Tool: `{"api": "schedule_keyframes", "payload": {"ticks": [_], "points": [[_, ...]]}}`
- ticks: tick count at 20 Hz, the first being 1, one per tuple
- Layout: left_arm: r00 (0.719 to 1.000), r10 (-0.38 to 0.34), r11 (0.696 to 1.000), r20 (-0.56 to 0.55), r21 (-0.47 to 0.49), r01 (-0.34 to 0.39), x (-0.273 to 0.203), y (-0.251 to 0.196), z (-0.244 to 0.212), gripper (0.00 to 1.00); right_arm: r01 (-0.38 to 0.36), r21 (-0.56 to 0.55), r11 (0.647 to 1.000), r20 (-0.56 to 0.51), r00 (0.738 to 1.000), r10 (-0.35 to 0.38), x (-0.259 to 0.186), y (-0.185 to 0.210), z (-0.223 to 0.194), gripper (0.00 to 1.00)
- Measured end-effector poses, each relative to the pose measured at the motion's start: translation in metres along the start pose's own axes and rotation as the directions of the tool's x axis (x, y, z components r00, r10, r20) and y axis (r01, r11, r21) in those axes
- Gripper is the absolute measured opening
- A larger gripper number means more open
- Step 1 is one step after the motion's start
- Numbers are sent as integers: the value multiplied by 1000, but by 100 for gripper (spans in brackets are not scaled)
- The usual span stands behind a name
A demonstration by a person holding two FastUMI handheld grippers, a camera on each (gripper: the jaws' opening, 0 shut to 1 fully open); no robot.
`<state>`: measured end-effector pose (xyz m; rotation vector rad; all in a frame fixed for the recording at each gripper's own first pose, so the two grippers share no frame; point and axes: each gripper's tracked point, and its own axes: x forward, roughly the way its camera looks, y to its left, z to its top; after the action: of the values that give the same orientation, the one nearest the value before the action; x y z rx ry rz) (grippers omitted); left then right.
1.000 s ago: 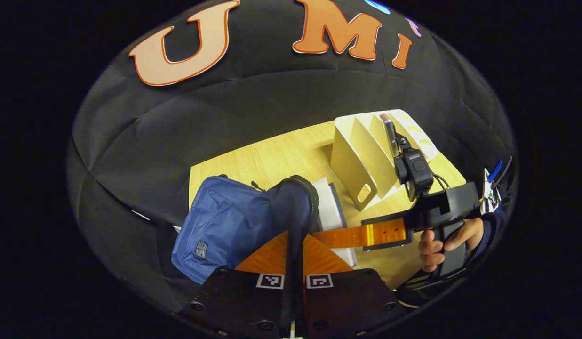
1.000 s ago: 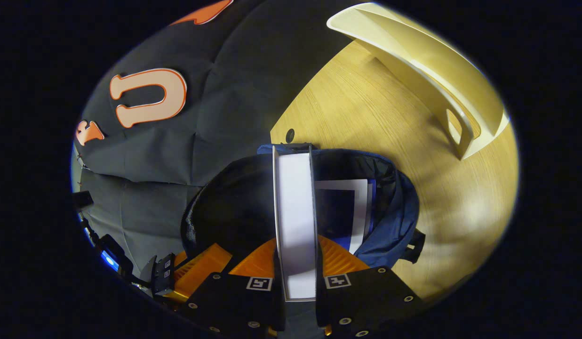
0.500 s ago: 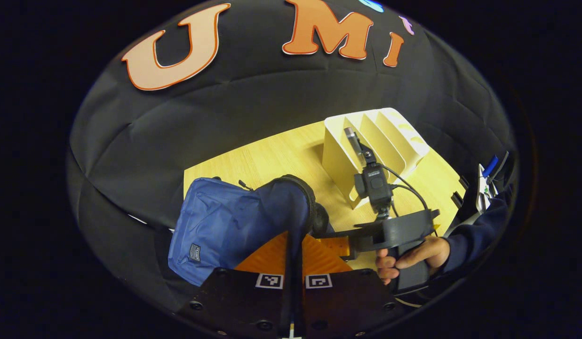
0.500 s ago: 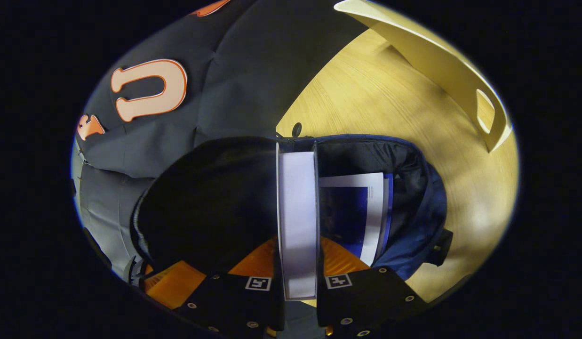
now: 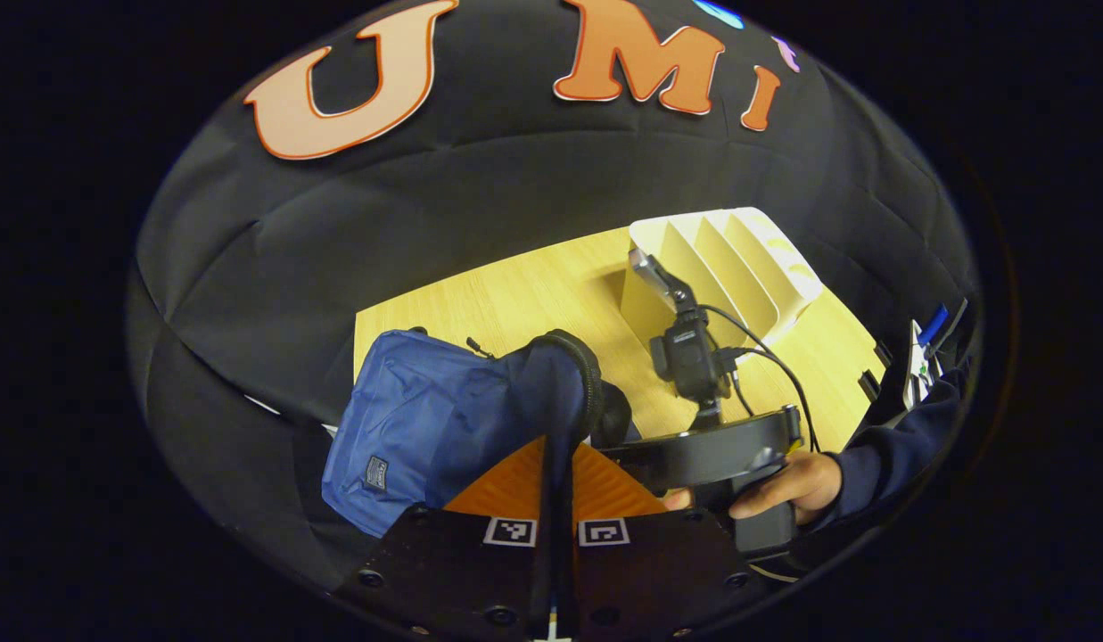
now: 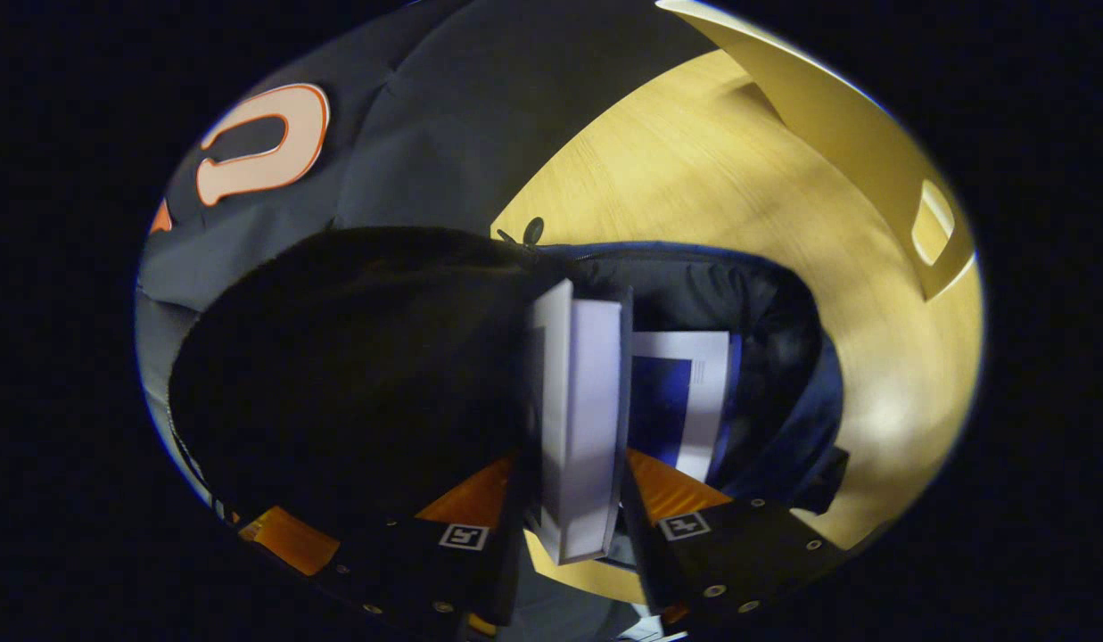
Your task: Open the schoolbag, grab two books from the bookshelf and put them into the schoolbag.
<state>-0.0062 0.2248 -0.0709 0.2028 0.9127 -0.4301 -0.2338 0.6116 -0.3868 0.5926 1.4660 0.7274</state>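
Loosening your right gripper [image 6: 576, 499] is the change that matters: its 2 orange fingers [image 6: 667, 486] now stand spread a little, and the white-covered second book [image 6: 580, 419] sits tilted between them instead of squarely clamped as it was 0.5 s ago. I judge it is being released, though I cannot tell whether a finger still touches its cover. The book's far end already reaches into the mouth of the blue fabric schoolbag [image 6: 783, 392], beside the blue-and-white first book [image 6: 680, 401] lying inside against the dark lining.

Your left gripper [image 5: 557, 486] has its fingers closed narrowly on the bag's black zippered rim [image 5: 569, 383], holding the opening up as it did 1 s ago. In that view your right hand [image 5: 787, 481] and its tool sit lower and closer to the bag than before, and the cream slotted bookshelf [image 5: 738, 267] on the pale wooden table [image 5: 515, 303] stands with its slots bare.

With 1 book in and the other half-entered, the task looks nearly done; the book still has to drop fully inside.
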Motion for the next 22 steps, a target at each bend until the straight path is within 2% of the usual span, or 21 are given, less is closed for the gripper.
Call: {"api": "schedule_keyframes", "payload": {"ticks": [1,2,3,6,9,11,12,13,14,15,16,18,19,21,22], "points": [[1000,3,1000,7,-3,-3,-1,1,2,3,40,-18,999,-23,999,-40,-1,-7,-2,54],[1000,4,1000,4,-6,-4,-3,1,0,3,46,-37,998,-28,998,-47,-11,-9,3,71],[1000,5,1000,4,-10,-5,0,1,-1,3,55,-58,997,-16,998,-56,-17,-11,10,97],[1000,4,1000,2,-18,-4,5,0,-1,4,90,-133,987,64,995,-82,-45,-21,34,96],[1000,0,999,2,-32,0,8,-5,-3,5,104,-183,978,148,986,-77,-84,-22,61,96],[1000,-21,999,1,-26,21,9,-15,-5,10,129,-226,966,203,976,-83,-116,-29,80,97],[1000,-31,999,0,-10,31,13,-19,-7,18,156,-245,957,219,970,-102,-132,-38,85,97],[1000,-29,1000,-9,0,29,15,-22,-13,20,190,-257,947,249,960,-125,-148,-52,93,96],[999,-28,1000,-26,0,28,18,-27,-20,34,225,-263,938,281,948,-149,-161,-66,101,97],[999,-35,999,-42,-8,34,22,-31,-26,36,252,-261,932,311,936,-166,-178,-79,109,97],[998,-43,999,-49,-19,42,23,-35,-29,58,270,-253,929,336,925,-177,-193,-90,117,97],[998,-51,998,-45,-34,50,25,-44,-29,74,301,-235,924,383,903,-197,-223,-106,130,97],[998,-48,998,-42,-39,46,26,-46,-29,76,317,-233,920,410,889,-203,-235,-111,137,97],[999,-35,999,-29,-42,33,25,-51,-24,88,355,-241,903,453,864,-219,-253,-116,147,97],[999,-35,999,-24,-40,34,26,-56,-21,90,369,-252,895,471,854,-220,-261,-119,150,97]]}}
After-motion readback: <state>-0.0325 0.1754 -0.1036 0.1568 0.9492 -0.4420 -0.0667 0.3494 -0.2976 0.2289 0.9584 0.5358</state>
